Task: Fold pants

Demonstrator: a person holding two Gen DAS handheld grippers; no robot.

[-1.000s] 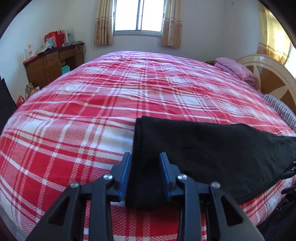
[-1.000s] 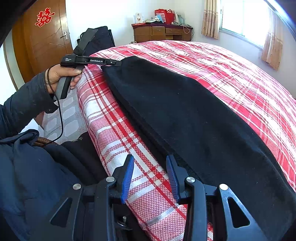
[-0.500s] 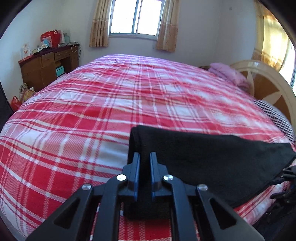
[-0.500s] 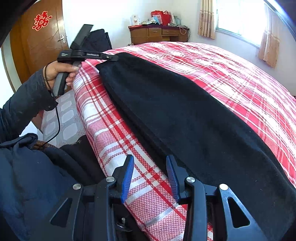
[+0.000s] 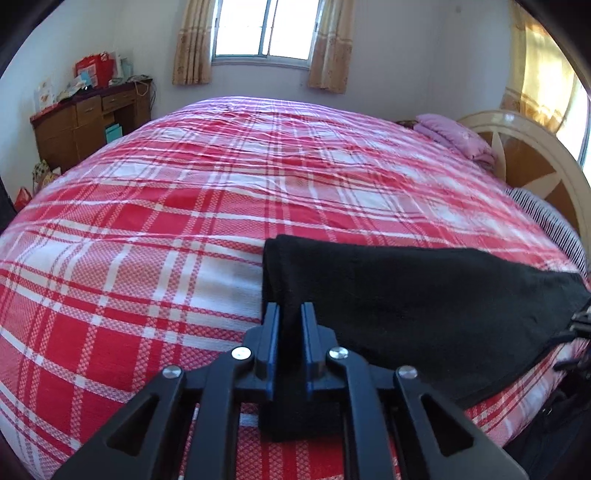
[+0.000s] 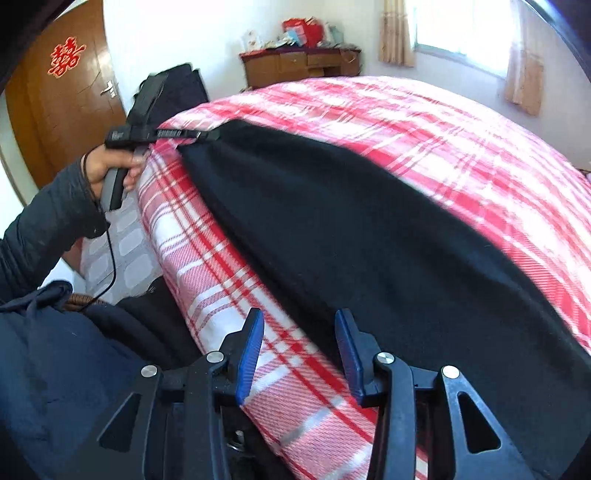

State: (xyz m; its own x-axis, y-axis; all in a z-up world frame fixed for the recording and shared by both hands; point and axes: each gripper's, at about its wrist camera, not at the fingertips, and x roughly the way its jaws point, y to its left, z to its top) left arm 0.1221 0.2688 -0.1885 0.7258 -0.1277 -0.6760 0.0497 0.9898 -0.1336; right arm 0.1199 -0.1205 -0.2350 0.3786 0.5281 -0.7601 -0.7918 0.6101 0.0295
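Bright daylight enters through the window (image 5: 264, 27), blown out to white. Fisheye distortion bows the bed (image 5: 184, 206); dark vignetting rings the corners. The right wrist view shows slight motion blur.

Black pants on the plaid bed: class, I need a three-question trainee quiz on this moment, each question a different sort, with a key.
1. True or false: the left claw is shut on the end of the black pants.
2. Multiple choice: the right claw is (A) clamped on the pants, (B) open above the bedspread beside the pants' edge, (C) gripping the pink pillow.
3. Fill in: in the right wrist view, the left claw grips the pants at the ____ end from the camera.

Key: 1 true; 2 B; 3 far.
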